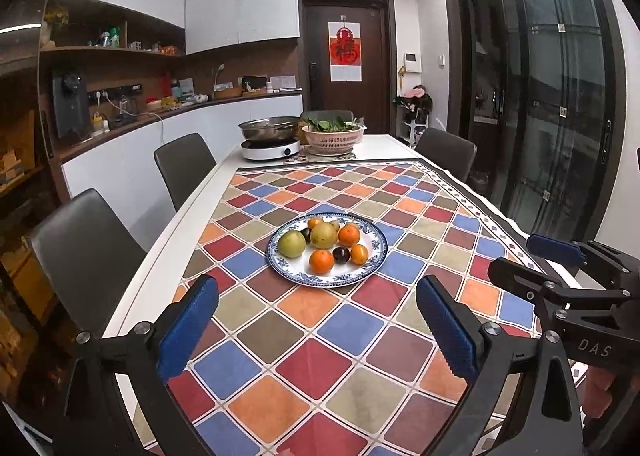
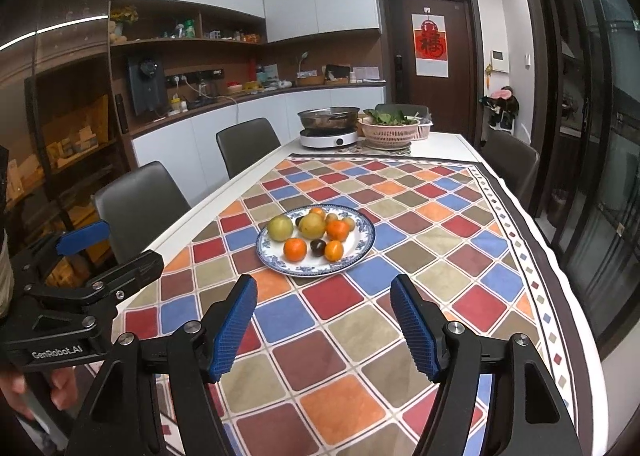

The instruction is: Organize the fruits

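Note:
A blue-rimmed white plate [image 1: 376,256] [image 2: 366,246] sits mid-table on a checked cloth. It holds several fruits: a green one [image 1: 291,243] [image 2: 280,227], a yellow-green one [image 1: 323,235] [image 2: 312,225], oranges [image 1: 321,261] [image 2: 295,249] and a dark plum [image 1: 341,255] [image 2: 318,247]. My left gripper [image 1: 318,326] is open and empty, above the cloth short of the plate. My right gripper [image 2: 324,330] is open and empty, also short of the plate. The right gripper also shows in the left wrist view [image 1: 560,260], the left gripper in the right wrist view [image 2: 100,252].
At the table's far end stand an induction cooker with a steel pot [image 1: 270,127] [image 2: 329,118] and a pink basket of greens [image 1: 334,136] [image 2: 386,132]. Dark chairs [image 1: 186,166] [image 2: 140,200] line the left side, one [image 1: 446,152] on the right. The table edge [image 2: 576,296] is near right.

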A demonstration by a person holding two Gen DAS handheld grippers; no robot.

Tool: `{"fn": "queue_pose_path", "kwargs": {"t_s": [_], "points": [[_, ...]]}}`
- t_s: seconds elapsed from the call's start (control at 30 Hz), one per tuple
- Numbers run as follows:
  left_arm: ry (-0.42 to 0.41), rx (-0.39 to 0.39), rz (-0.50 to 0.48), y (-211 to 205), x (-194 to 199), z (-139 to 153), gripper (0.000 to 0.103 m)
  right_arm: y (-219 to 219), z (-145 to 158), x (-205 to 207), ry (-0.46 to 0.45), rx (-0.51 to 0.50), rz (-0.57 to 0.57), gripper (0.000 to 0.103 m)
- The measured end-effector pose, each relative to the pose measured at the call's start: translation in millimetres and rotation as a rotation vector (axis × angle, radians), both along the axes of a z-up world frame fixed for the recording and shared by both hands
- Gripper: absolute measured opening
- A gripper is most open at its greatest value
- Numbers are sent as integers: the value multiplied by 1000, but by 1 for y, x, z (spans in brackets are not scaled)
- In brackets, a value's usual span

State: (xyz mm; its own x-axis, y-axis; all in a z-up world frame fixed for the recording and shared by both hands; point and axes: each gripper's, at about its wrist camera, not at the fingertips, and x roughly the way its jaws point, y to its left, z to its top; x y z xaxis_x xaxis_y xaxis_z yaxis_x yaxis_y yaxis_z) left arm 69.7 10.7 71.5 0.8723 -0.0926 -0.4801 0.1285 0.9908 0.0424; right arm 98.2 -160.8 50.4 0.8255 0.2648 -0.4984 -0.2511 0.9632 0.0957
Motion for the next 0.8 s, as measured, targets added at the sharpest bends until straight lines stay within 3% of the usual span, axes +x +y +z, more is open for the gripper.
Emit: {"fn": "queue_pose_path", "kwargs": {"t_s": [0.8], "points": [[-1, -24, -10, -4, -10, 7, 103, 3, 1, -6, 3, 11, 2, 70]]}}
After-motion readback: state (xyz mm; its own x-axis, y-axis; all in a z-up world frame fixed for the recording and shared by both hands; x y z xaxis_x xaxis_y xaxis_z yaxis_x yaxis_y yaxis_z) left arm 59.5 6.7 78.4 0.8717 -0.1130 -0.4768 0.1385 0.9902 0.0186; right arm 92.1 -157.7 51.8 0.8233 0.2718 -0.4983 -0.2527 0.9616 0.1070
